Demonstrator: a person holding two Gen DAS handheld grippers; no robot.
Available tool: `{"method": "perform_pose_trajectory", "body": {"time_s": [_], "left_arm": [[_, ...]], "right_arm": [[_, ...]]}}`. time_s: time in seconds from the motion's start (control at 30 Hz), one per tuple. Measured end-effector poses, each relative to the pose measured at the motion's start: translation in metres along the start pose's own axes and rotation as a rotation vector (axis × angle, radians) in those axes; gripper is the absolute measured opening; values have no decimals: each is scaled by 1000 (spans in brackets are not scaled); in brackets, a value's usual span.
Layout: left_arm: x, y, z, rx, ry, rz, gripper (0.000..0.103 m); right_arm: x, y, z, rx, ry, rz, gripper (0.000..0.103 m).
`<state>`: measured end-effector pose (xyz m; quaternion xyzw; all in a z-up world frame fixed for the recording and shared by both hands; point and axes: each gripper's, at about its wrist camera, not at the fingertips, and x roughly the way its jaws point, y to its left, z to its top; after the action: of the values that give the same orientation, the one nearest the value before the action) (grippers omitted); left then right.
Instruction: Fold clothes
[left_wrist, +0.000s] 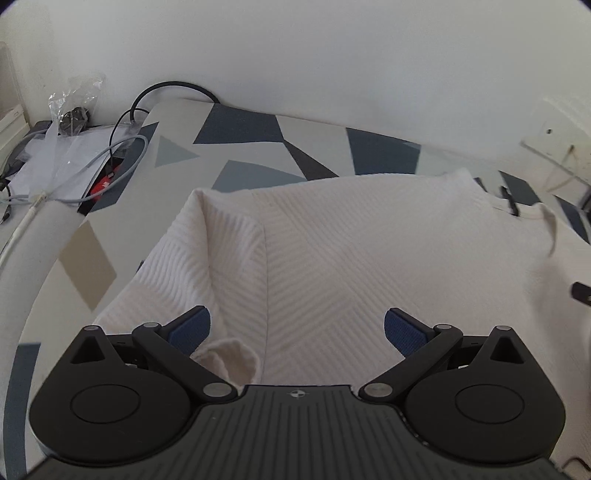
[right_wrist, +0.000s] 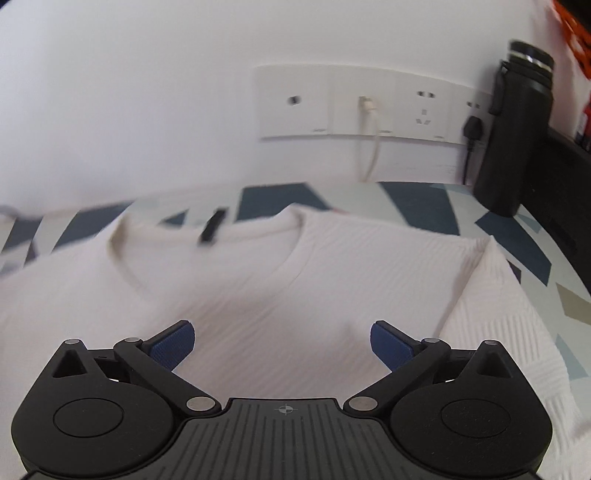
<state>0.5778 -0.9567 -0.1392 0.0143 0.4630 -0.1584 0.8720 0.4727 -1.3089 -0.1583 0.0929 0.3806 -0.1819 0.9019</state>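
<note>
A white ribbed sweater (left_wrist: 351, 251) lies spread on a table with a grey, blue and white geometric cloth (left_wrist: 240, 147). In the left wrist view its left sleeve (left_wrist: 177, 266) is folded inward over the body, the cuff lying near my left pad. My left gripper (left_wrist: 297, 328) hovers over the sweater, jaws wide apart, nothing between them. The right wrist view shows the sweater (right_wrist: 295, 273) with its round neckline (right_wrist: 295, 221) and a dark tag (right_wrist: 212, 225); the right sleeve (right_wrist: 495, 302) is folded in. My right gripper (right_wrist: 282, 341) stands open above the chest, holding nothing.
Cables (left_wrist: 110, 147), a plastic bag (left_wrist: 74, 99) and papers clutter the far left beside the table. A wall socket panel (right_wrist: 362, 103) with a white cord sits behind the table. A tall black bottle (right_wrist: 517, 133) stands at the back right corner.
</note>
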Motion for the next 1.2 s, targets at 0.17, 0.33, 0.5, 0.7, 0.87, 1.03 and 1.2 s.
{"method": "perform_pose_trajectory", "body": {"time_s": [0.17,0.33,0.5,0.7,0.87,1.03,1.2], "left_arm": [[-50,25,-47,-77,-74,2,103],[-52,55,-67,-202,-38,91,103],[-42,72,-77,-291,-38,106,103],[-23,68,-78,-303,-5,136,87],[-34,40,-57,-192,-85,125,15],[-46,-9,-36,-9,-169,165,13],[-36,-92,-43,312,-209,85,13]], "right_arm": [[4,30,-23,-129,50,-35,102],[9,29,-26,-51,71,-21,102],[10,28,-29,-21,74,-2,102],[9,28,-30,-24,65,8,102],[10,28,-28,-27,75,14,102],[9,21,-19,-11,121,3,102],[-5,-8,-17,63,86,-65,102]]}}
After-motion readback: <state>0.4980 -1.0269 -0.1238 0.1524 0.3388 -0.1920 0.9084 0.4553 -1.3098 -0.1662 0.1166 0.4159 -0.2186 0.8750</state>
